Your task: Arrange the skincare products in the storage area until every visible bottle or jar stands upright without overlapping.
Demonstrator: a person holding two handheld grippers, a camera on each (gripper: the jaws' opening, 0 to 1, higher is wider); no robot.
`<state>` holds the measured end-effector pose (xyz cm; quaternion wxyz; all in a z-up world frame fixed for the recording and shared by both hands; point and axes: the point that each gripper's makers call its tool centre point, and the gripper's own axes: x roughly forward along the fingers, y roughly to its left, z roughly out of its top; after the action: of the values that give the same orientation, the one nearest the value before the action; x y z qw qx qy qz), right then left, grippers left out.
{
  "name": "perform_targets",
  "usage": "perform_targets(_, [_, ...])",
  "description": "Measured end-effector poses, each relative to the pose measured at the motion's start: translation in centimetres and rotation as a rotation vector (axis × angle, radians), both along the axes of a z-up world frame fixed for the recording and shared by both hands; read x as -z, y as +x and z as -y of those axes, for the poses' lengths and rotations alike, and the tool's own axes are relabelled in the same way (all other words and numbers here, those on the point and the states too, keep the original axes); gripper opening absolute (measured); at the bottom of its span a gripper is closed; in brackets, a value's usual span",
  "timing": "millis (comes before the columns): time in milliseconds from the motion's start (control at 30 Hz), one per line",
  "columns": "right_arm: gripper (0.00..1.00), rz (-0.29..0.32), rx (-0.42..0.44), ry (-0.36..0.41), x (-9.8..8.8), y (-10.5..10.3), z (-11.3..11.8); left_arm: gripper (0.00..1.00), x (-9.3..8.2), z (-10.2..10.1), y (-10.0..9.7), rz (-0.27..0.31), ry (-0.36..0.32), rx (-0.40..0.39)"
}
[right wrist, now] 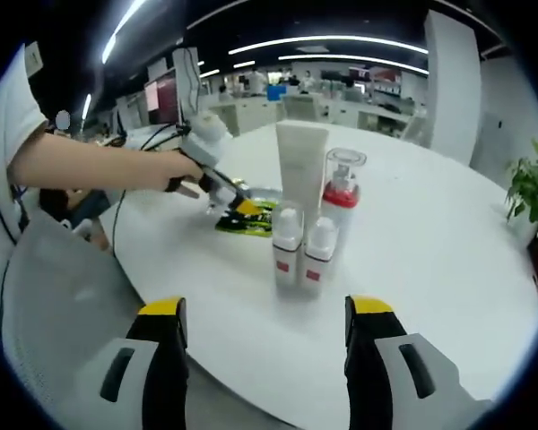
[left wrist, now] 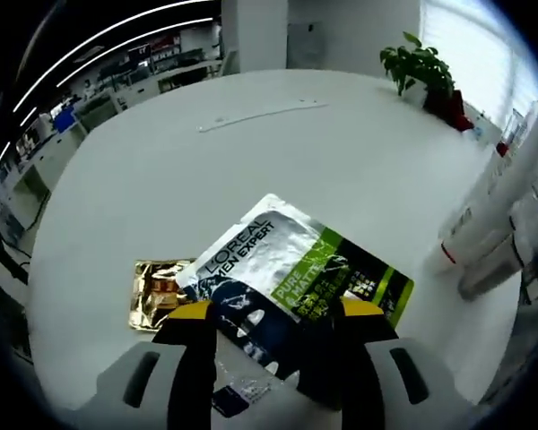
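Our left tool [left wrist: 273, 313] is pinching a silver-green sachet [left wrist: 296, 264] lying flat on the white tabletop [left wrist: 296, 152], beside a gold sachet [left wrist: 157, 288]. Our right tool [right wrist: 264, 313] hangs spread and empty before four upright bottles [right wrist: 307, 215]. We should slide the sachet aside gently, clear of them.

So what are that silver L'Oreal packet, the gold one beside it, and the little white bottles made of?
The silver packet looks like glossy metallised foil: it is flat, crinkled and throws bright glare. The gold packet seems to be shiny foil too, with wrinkled reflections. The two small white bottles appear to be smooth, opaque plastic with a soft sheen, though glass cannot be ruled out.
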<state>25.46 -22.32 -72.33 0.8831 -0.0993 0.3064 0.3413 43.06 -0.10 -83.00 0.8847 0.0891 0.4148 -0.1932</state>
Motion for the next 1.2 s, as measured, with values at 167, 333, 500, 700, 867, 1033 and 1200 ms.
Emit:
perform_targets(167, [0.71, 0.010, 0.005, -0.007, -0.1, 0.0, 0.1, 0.47, 0.2, -0.1, -0.4, -0.027, 0.015, 0.176])
perform_targets(333, [0.71, 0.017, 0.010, -0.005, -0.2, 0.1, 0.1, 0.51, -0.3, -1.2, -0.6, -0.036, 0.038, 0.172])
perform_targets(500, [0.71, 0.019, 0.013, -0.006, -0.3, 0.2, 0.2, 0.73, -2.0, 1.2, -1.0, -0.014, -0.074, 0.007])
perform_targets(700, [0.71, 0.018, 0.011, -0.012, -0.2, 0.2, 0.2, 0.92, -1.9, 2.0, -1.2, 0.024, -0.044, -0.238])
perform_targets(867, [0.71, 0.015, 0.005, -0.011, -0.2, 0.1, 0.1, 0.95, -0.8, 2.4, -1.5, 0.010, 0.030, -0.277])
perform_targets(1033, [0.71, 0.011, -0.002, -0.008, -0.1, 0.0, 0.0, 0.91, 0.5, 0.7, -2.0, -0.046, 0.058, -0.334])
perform_targets(1200, [0.71, 0.006, -0.012, -0.005, 0.0, -0.1, -0.2, 0.89, 0.6, 0.8, -1.3, -0.042, 0.038, -0.320])
